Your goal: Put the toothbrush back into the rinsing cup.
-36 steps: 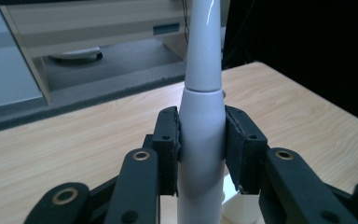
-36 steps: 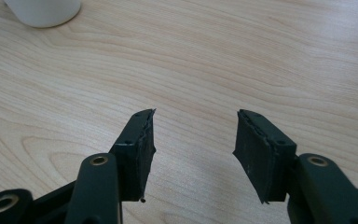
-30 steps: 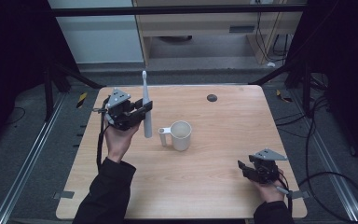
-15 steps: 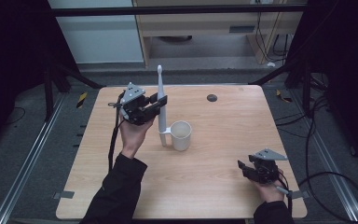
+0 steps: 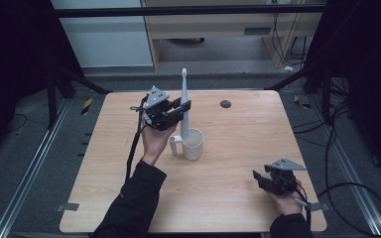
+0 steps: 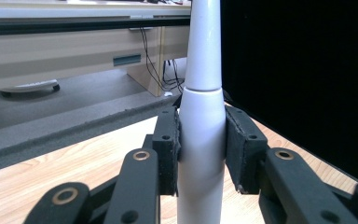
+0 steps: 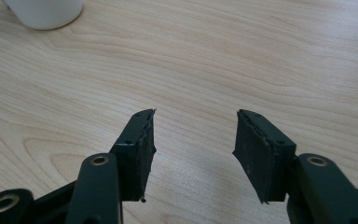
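1. White plastic is what is clamped in the jaws of the left gripper (image 5: 178, 110): an electric toothbrush (image 5: 184, 106) is held upright by its handle, with both pads (image 6: 168, 149) pressed against its sides in the left gripper view.
2. Compared with the picture from a second ago, the toothbrush has been carried across the table (image 5: 238, 148) from a spot left of the cup (image 5: 192, 144) to a place right at the cup's rim; half a second ago it was seen about midway.
3. Its lower end is now seen at or just inside the mouth of the cup in the high view; whether it already rests on the bottom cannot be told.
4. This is judged to mean that the carrying stage is nearly over and that the toothbrush is about to be lowered into the cup and let go.
5. The grip itself is unchanged across the three pictures: the toothbrush is kept vertical, brush head up, and the jaws are not seen to shift on the handle.
6. The right gripper (image 5: 269, 182) is held low near the right front corner of the table, in the same place as in both earlier pictures.
7. Its jaws are seen standing apart over bare wood, with nothing between them; the cup's base (image 7: 44, 11) is caught at the upper left of the right gripper view.
8. The cup has not been moved, and its handle is turned to the left as before.
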The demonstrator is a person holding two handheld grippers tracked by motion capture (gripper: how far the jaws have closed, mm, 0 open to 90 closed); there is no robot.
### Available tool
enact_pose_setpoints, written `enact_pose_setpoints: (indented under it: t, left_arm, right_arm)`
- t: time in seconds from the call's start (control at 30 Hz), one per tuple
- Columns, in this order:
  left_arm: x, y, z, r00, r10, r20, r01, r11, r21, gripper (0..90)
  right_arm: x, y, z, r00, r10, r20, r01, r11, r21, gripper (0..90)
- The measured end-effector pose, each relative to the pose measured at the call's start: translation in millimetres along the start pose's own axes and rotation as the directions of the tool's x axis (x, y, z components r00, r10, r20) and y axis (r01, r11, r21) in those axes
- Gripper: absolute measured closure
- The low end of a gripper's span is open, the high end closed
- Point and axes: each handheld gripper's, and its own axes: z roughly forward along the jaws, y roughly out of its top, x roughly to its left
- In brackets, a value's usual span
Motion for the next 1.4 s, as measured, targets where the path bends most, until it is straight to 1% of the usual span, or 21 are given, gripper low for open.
enact_pose_setpoints:
  t: [0.03,0.13,0.27,0.3,0.33,0.4,0.5,0.6,0.63,0.87,1.17,1.27,1.33,1.4]
  left_arm:
    - [-0.8,-1.1,5.1,1.0000,-0.001,0.003,0.001,1.0000,0.005,66.5]
    - [-1.3,-3.1,12.5,1.0000,0.003,0.002,-0.003,0.9999,0.012,66.5]
    - [-1.3,-8.2,23.0,1.0000,0.008,0.004,-0.008,0.9993,0.038,66.6]
    - [-1.3,-8.2,23.0,1.0000,0.008,0.004,-0.008,0.9993,0.038,66.5]
    - [-1.7,-11.6,28.2,0.9999,0.016,0.000,-0.016,0.9985,0.053,66.5]
    - [-1.3,-15.4,32.7,0.9999,0.017,-0.002,-0.017,0.9976,0.067,66.5]
    - [-1.2,-21.3,38.7,0.9998,0.017,-0.003,-0.017,0.9958,0.090,66.6]
    - [-1.4,-25.3,42.1,0.9998,0.020,-0.001,-0.020,0.9947,0.101,66.5]
    - [-1.7,-29.4,45.0,0.9998,0.021,0.001,-0.021,0.9930,0.116,66.6]
    - [-0.9,-42.9,50.6,0.9998,0.020,0.002,-0.020,0.9874,0.157,66.5]
    - [-1.6,-58.0,54.4,0.9997,0.023,-0.001,-0.023,0.9813,0.191,66.5]
    - [-2.4,-61.1,55.4,0.9998,0.022,-0.001,-0.021,0.9808,0.194,66.5]
    - [-2.6,-65.7,57.1,0.9997,0.023,0.000,-0.022,0.9786,0.204,66.5]
    - [-2.6,-68.9,58.2,0.9998,0.021,0.001,-0.021,0.9775,0.210,66.5]
  right_arm:
    - [-0.2,-0.1,0.0,1.0000,-0.001,0.000,0.001,1.000,0.001,47.3]
    - [-0.5,-0.4,-0.1,1.0000,0.001,0.001,-0.001,1.000,0.003,47.4]
    - [-0.7,-0.4,-0.2,1.0000,-0.002,-0.001,0.002,1.000,0.000,47.5]
    - [-0.7,-0.4,-0.2,1.0000,-0.002,-0.001,0.002,1.000,0.000,47.5]
    - [-0.7,-0.5,-0.1,1.0000,-0.002,-0.001,0.002,1.000,0.001,47.5]
    - [-0.7,-0.5,-0.1,1.0000,-0.003,-0.002,0.003,1.000,0.001,47.5]
    - [-0.8,-0.6,0.2,1.0000,-0.005,-0.002,0.005,1.000,0.001,47.5]
    - [-0.4,-0.6,0.3,1.0000,-0.002,-0.002,0.002,1.000,0.002,47.5]
    - [-0.7,-0.6,0.2,1.0000,-0.004,-0.001,0.004,1.000,0.002,47.6]
    - [-0.6,-0.8,0.4,1.0000,-0.006,0.001,0.006,1.000,0.004,47.6]
    - [-0.8,-0.8,0.7,1.0000,-0.007,0.001,0.007,1.000,0.004,47.6]
    - [-1.2,-0.8,1.0,0.9999,-0.014,0.003,0.014,1.000,0.005,47.6]
    - [-0.6,-0.5,0.4,1.0000,-0.001,-0.002,0.001,1.000,0.008,47.6]
    - [-0.6,-0.6,0.4,1.0000,-0.001,-0.001,0.001,1.000,0.007,47.6]
